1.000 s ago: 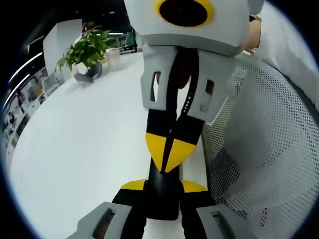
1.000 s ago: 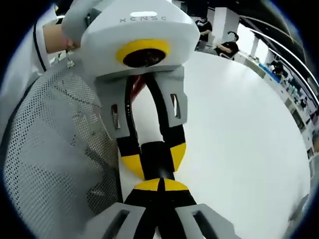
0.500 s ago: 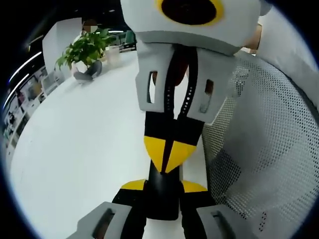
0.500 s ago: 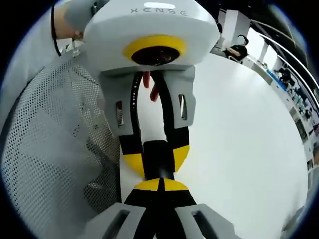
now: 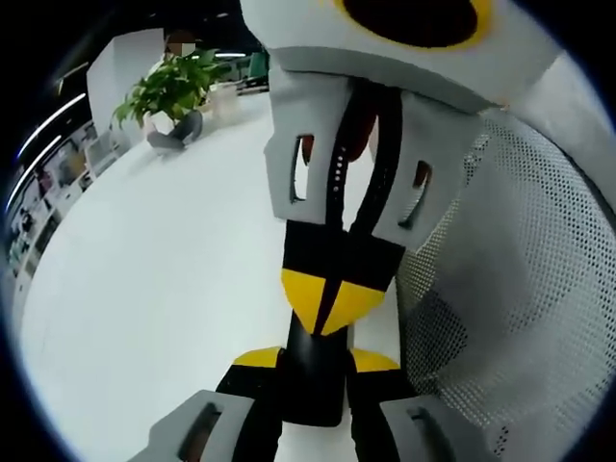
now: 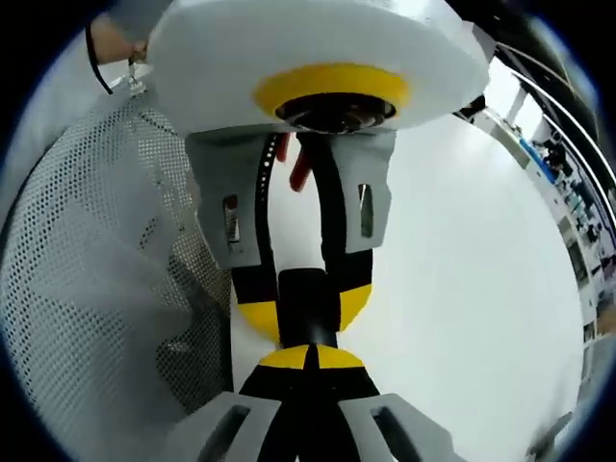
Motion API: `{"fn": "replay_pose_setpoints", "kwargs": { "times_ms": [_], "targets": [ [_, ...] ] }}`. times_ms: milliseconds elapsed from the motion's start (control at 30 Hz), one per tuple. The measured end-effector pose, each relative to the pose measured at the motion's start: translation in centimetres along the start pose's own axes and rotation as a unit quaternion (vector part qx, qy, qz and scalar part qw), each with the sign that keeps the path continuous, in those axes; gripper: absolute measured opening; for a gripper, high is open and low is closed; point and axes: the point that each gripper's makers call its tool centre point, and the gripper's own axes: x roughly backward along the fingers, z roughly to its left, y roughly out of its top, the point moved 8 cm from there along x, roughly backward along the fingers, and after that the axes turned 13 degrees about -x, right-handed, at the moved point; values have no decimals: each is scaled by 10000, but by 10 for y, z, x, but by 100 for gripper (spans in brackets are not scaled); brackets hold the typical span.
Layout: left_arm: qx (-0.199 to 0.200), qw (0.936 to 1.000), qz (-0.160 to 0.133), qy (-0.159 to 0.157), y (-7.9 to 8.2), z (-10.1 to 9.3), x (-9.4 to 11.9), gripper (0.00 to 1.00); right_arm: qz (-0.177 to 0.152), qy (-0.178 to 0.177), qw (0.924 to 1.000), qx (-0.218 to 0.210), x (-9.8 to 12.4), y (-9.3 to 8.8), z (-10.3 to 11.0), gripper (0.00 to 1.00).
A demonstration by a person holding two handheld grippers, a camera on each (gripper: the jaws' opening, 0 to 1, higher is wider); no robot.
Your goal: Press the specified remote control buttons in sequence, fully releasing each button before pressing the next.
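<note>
1. The left gripper (image 5: 314, 362) has its two yellow-padded jaws closed narrowly on the remote (image 5: 313, 390). This is a slim black bar clamped by its long edges, and it runs forward out of the jaws.
2. The right gripper (image 5: 332, 300) faces it with its jaws pressed together on nothing, so the yellow tips make one blunt point. In the right gripper view that point meets the remote's near end just ahead of the fingertips. The buttons are hidden, so it cannot be told which button is under the tip, or whether any is pressed.
3. The remote looks light, rigid and smooth-shelled. It is probably slippery between pads and likely to pivot if pushed off-centre.
4. The side-edge hold seems right, since it keeps the pads off the button face. Gripping close to the spot being pressed should limit tipping.
5. A short, straight push should be enough for each button. The tip should then lift fully clear before the next press.
6. A white table (image 5: 144, 289) lies under both grippers. A mesh chair (image 5: 500, 289) stands just beside the jaws, and a plant (image 5: 171, 87) is well beyond them.
</note>
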Motion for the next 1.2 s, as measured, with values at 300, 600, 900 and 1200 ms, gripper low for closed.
{"fn": "replay_pose_setpoints", "kwargs": {
  "times_ms": [300,600,900,1200],
  "targets": [
    [40,10000,-10,20,0,0,0,25,11,130,9998,-166,1,-2,-4,0],
    [-115,9999,117,-49,3,1,0,25,-441,22,9989,-164,1,-10,0,0],
    [-49,10000,59,-32,1,1,0,25,-771,333,9924,-903,6,-20,1,7],
    [-135,9999,23,-98,1,1,1,25,-802,373,9911,-998,12,-35,-7,20]
  ]
}}
